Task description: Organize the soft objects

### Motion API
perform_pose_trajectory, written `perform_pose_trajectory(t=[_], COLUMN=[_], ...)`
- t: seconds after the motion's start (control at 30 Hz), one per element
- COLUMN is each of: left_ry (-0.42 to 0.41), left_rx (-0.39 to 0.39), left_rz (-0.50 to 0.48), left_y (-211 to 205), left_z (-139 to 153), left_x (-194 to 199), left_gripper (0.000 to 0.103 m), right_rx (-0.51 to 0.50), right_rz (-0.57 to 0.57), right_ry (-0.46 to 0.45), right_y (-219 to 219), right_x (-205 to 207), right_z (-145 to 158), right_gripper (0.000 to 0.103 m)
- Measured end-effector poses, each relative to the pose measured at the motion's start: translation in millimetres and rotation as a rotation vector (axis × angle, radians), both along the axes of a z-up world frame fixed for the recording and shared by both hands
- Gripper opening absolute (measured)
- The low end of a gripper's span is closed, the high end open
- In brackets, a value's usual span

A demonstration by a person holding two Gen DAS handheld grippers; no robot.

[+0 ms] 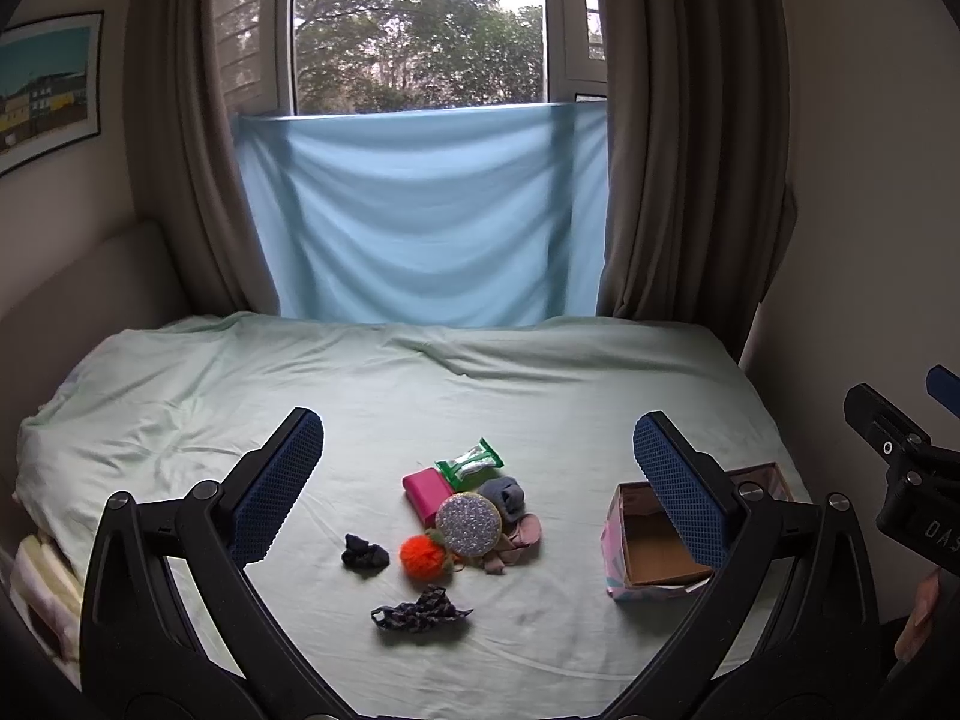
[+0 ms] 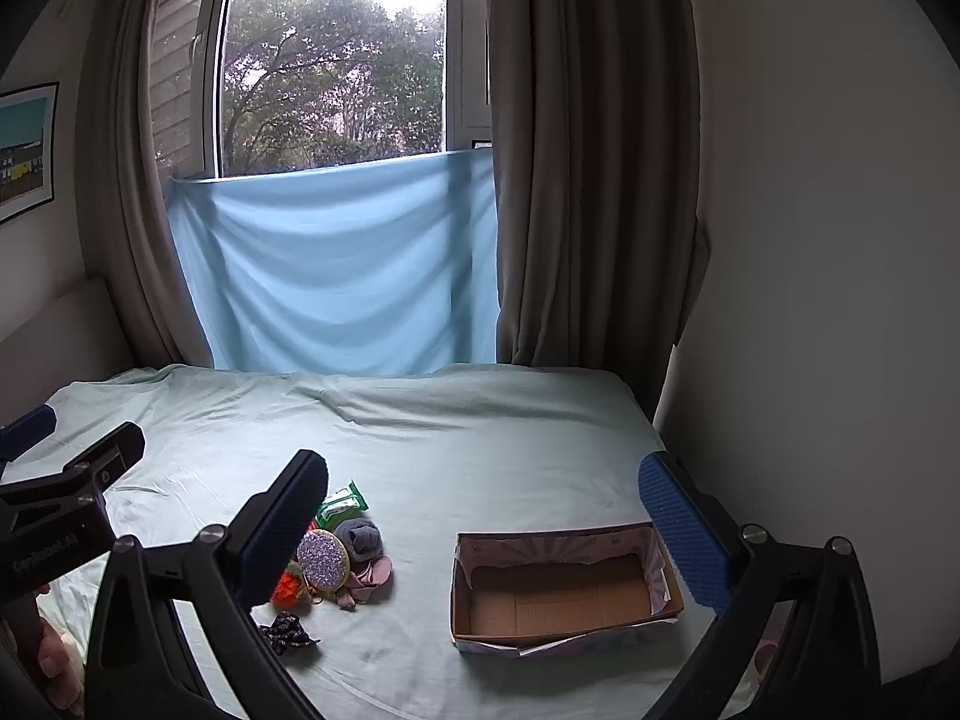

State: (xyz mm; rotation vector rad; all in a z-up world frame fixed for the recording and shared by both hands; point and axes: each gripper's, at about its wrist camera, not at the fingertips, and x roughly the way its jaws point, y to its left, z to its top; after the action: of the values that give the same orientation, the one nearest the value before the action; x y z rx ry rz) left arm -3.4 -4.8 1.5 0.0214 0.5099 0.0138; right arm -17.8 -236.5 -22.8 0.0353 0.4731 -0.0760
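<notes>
Both grippers [image 1: 480, 468] [image 2: 483, 510] spread wide above bed [image 1: 540, 396].

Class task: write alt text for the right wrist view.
An open right gripper hovers over a bed, its fingers framing an empty cardboard box. A pile of small soft items lies left of the box, before a curtained window.
</notes>
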Motion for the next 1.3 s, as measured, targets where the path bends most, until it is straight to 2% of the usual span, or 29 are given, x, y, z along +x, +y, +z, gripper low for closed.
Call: perform_pose_trajectory(t=[0.6, 0.83, 0.93, 1.07, 1.3], left_ry=[0.008, 0.0, 0.008, 0.073, 0.205], left_rx=[-0.007, -0.011, 0.012, 0.049, 0.032], left_rz=[0.017, 0.118, 0.196, 0.271, 0.263], left_y=[-4, 5, 15, 36, 90], left_z=[4, 4, -7, -33, -88], left_x=[0, -5, -8, -5, 18], left_gripper=[0.103, 0.103, 0.103, 0.103, 0.103], right_rx=[0.004, -0.007, -0.003, 0.01, 0.052], right_rz=[0.022, 0.086, 0.136, 0.176, 0.218], right_ry=[-0.02, -0.022, -0.017, 0.018, 0.136], right_y=[-10, -12, -8, 1, 41], right_x=[-1, 6, 11, 20, 40], right_z=[3, 5, -4, -26, -78], right_gripper=[0.103, 0.103, 0.103, 0.103, 0.103])
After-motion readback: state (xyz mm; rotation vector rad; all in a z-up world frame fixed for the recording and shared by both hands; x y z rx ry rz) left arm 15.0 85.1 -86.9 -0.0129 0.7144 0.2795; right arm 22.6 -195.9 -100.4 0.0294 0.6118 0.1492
